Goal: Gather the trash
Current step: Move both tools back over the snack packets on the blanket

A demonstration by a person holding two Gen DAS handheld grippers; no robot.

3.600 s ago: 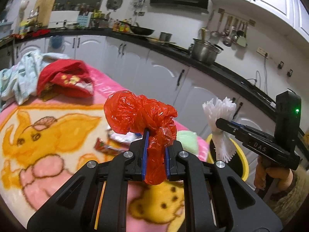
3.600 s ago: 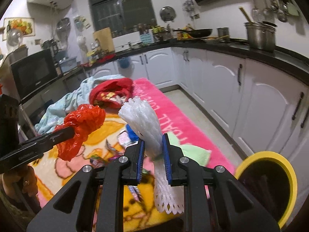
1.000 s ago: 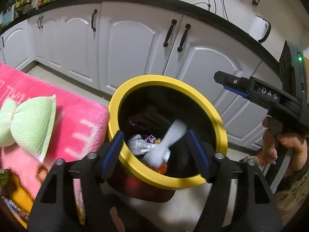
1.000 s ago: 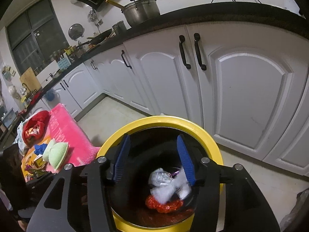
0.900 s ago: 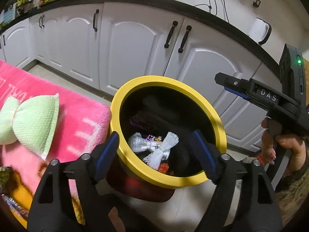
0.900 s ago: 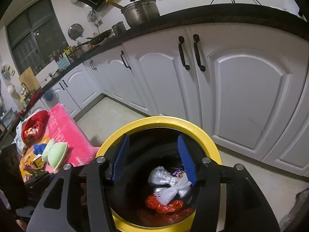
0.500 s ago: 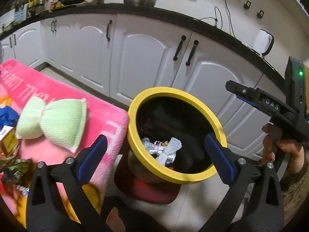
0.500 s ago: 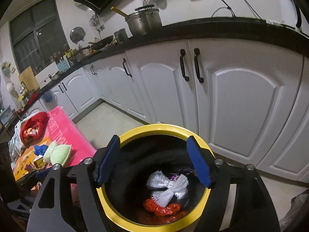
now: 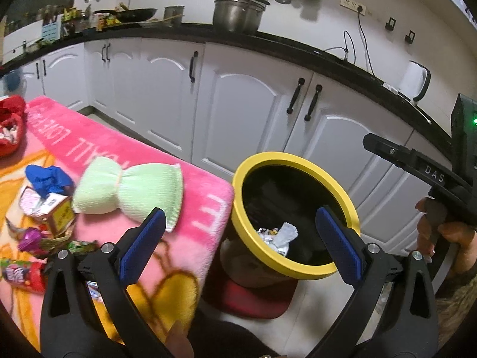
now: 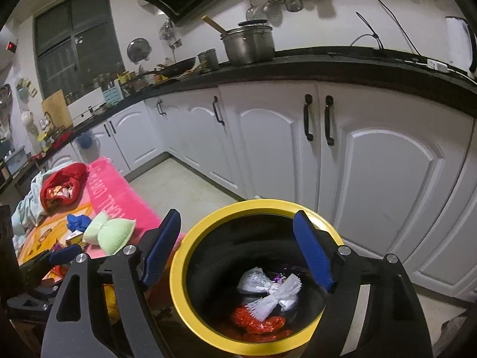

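Observation:
A yellow-rimmed black trash bin [image 9: 298, 161] stands on the floor beside the table; in the right wrist view its rim [image 10: 179, 268] is just below me. Inside lie the white foam net [image 10: 274, 298], the red plastic bag [image 10: 256, 325] and crumpled paper [image 10: 253, 280]. My left gripper [image 9: 238, 244] is open and empty, above the gap between table edge and bin. My right gripper [image 10: 235, 256] is open and empty, over the bin mouth. A green foam net [image 9: 131, 188], a blue scrap [image 9: 47, 179], a small carton [image 9: 50, 208] and candy wrappers [image 9: 21, 274] lie on the pink blanket [image 9: 205, 197].
White kitchen cabinets [image 9: 244, 113] with a black counter run behind the bin. A red mat [image 9: 253, 298] lies under the bin. A red cloth [image 10: 59, 188] and pale clothes lie at the far end of the table. The right gripper's body [image 9: 423, 170] shows at the right of the left wrist view.
Both grippers let go of the red bag and white net, which now lie in the bin. Both have since opened wider and pulled up and back; the left one has turned toward the table.

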